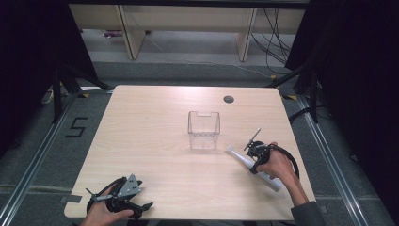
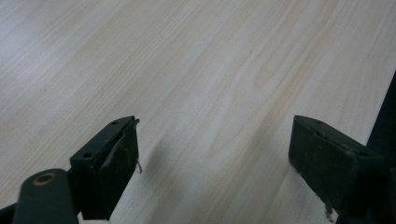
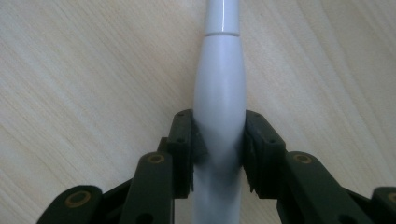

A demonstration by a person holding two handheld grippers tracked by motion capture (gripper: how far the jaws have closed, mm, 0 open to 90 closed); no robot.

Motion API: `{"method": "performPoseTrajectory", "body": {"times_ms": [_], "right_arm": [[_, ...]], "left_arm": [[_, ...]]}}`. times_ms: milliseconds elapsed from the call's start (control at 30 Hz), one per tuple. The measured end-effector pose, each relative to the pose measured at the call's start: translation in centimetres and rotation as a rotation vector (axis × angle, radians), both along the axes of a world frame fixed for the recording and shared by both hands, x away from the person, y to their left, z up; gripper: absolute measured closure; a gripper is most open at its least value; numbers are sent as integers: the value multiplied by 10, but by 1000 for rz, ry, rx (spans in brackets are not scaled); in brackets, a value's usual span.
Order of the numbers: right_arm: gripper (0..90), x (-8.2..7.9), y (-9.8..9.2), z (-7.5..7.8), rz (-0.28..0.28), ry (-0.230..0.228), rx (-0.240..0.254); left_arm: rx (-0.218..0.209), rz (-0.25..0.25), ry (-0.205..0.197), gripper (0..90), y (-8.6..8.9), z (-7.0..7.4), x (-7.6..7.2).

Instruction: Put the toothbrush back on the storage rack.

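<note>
A white electric toothbrush (image 1: 249, 162) lies on the wooden table (image 1: 155, 122) at the right, its brush head toward the clear container (image 1: 203, 130). My right gripper (image 1: 254, 159) is shut on its handle; in the right gripper view both pads press the sides of the toothbrush (image 3: 219, 93), which rests on the wood. Near the table's front left corner my left gripper (image 1: 141, 207) stands open, and in its own view my left gripper (image 2: 215, 154) has bare wood between the fingers.
The clear plastic container stands upright near the table's middle, just left of the brush head. A round cable hole (image 1: 228, 99) sits at the back right. Dark curtains and shelf legs stand beyond the table.
</note>
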State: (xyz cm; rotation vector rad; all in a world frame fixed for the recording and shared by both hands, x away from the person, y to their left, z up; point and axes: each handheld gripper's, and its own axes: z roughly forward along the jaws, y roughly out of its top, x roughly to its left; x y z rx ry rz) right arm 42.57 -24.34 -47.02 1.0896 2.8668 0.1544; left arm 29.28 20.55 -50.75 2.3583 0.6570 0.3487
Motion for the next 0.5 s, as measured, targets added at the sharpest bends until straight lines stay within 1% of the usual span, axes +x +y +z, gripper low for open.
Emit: {"method": "performPoseTrajectory", "body": {"times_ms": [33, 67, 100, 133, 167, 233, 267, 300, 333, 367, 433, 467, 500], "right_arm": [[670, -2, -1, 2, -15, -10, -11], [670, -2, -1, 2, -15, -10, -11], [670, 0, -5, 6, 24, -30, 16], [670, 0, -5, 6, 24, -30, 16], [670, -3, -5, 9, -13, -40, 31], [671, -3, -8, 12, 6, -62, 48], [671, -4, -7, 14, -8, -66, 67], [671, -5, -8, 16, -8, -78, 75], [671, -5, -8, 16, -8, -78, 75], [671, -6, -10, 22, -19, -117, 92], [672, -6, -13, 27, -18, -140, 123], [671, -8, -14, 31, -48, -151, 139], [672, -8, -16, 33, -43, -164, 155]], "left_arm": [[0, 0, 0, 156, 0, 0, 0], [0, 0, 0, 156, 0, 0, 0], [-4, 5, 4, 156, 0, 0, 0], [-2, 5, 4, 156, 0, 0, 0], [-1, 1, 0, 156, 0, 0, 0], [-7, 9, 9, 156, 0, 0, 0], [0, 7, 4, 156, 0, 0, 0], [3, 1, -2, 156, 0, 0, 0], [3, 1, -2, 156, 0, 0, 0], [2, 3, -3, 156, 0, 0, 0], [1, 4, -1, 156, 0, 0, 0], [2, 3, -1, 155, 0, 0, 0], [2, 3, -1, 156, 0, 0, 0]]}}
